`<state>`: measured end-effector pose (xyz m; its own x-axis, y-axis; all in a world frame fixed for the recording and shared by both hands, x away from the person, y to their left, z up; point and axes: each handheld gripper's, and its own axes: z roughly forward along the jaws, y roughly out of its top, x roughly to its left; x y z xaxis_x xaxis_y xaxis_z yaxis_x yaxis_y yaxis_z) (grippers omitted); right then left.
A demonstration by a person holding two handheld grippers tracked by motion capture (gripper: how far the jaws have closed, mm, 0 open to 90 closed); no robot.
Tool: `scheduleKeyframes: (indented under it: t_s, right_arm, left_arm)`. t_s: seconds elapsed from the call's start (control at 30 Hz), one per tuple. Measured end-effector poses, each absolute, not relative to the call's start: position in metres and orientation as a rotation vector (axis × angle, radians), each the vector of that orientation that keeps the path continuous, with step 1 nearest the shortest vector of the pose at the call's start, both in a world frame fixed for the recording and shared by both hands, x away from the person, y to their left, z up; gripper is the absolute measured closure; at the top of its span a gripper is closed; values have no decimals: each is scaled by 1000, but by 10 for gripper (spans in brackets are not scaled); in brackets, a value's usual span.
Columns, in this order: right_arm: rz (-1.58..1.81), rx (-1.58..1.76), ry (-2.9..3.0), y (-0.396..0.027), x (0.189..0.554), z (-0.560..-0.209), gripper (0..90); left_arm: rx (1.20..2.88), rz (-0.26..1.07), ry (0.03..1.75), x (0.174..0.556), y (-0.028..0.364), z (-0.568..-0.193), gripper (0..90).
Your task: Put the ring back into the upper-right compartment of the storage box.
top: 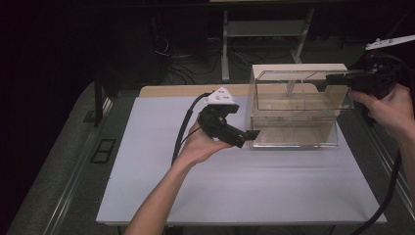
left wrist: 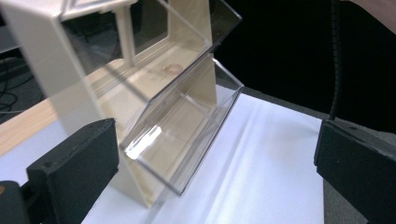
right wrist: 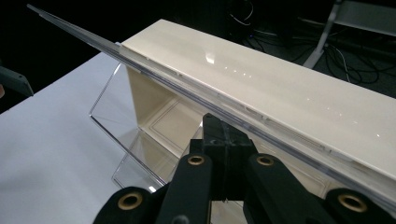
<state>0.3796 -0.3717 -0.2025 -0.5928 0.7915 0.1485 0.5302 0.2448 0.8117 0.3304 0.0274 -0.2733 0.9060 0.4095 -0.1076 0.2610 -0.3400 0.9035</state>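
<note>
Display case [top: 293,110]: a cream-coloured case with clear plastic doors is seen standing on the white tabletop [top: 235,186], at about 1 o'clock from the tabletop's middle in the high view.
Upper door [top: 293,74]: a clear flap is seen swung up along the top front edge of the case; in the right gripper view its thin edge [right wrist: 154,65] runs beside the cream top of the case [right wrist: 261,79].
Lower door [left wrist: 187,135]: a clear angled front panel is seen on the lower shelf in the left gripper view, with its bottom edge close to the tabletop.
Inside of case: bare cream shelves are seen through the plastic; a faint round mark on the upper shelf cannot be identified.
Right gripper [top: 337,78]: it is held at the 3 o'clock end of the case, level with the top edge, by the right hand [top: 389,107].
Right fingers [right wrist: 224,140]: they are pressed together, pinching the raised upper door at its edge.
Left gripper [top: 252,134]: it is held by the left hand [top: 203,147] at the 9 o'clock end of the case, low and just beside the lower front corner.
Left fingers [left wrist: 77,163]: they are spread wide, one on each side of the left gripper view, with nothing clamped; the lower door lies ahead of the gap and is not touched by the pads.
Cables: a black cable [top: 183,127] is seen trailing from the left gripper towards 7 o'clock, and another [top: 386,196] from the right gripper towards 6 o'clock.
</note>
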Motion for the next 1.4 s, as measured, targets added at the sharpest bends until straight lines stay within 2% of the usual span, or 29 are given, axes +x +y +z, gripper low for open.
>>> scheduleKeyframes:
  t_s: [0.6, 1.4]
  right_arm:
    - [1288, 1223, 2222, -369, 378, -203, 896]
    - [1291, 1224, 2210, -371, 375, -206, 896]
  left_arm:
    - [1852, 184, 672, 308, 105, -324, 0]
    - [1773, 200, 843, 269, 161, -389, 0]
